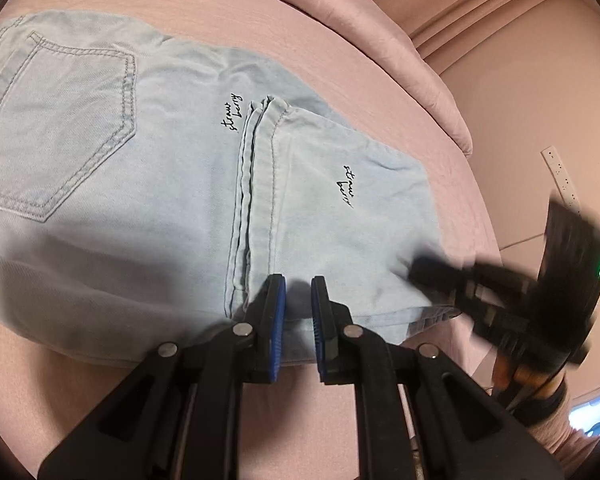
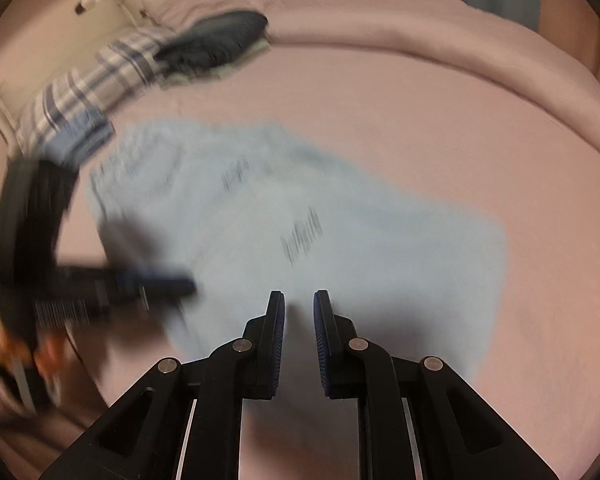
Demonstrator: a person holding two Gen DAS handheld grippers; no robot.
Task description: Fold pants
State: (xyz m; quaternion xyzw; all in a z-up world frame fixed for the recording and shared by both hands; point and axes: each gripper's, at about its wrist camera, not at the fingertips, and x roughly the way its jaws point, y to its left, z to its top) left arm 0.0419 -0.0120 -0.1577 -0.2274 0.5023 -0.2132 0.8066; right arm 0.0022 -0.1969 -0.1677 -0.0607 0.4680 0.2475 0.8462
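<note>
Light blue denim pants lie folded on the pink bed sheet, leg hems laid over the seat near the back pocket. My left gripper is open and empty just above the near edge of the folded legs. My right gripper is open and empty over the pants in its blurred view. The right gripper also shows in the left wrist view, blurred, at the pants' right edge. The left gripper shows in the right wrist view at the left.
The pink bed reaches all round the pants. A dark folded garment and plaid pillows lie at the far left. The bed's edge and pink floor are at the right, with a white power strip.
</note>
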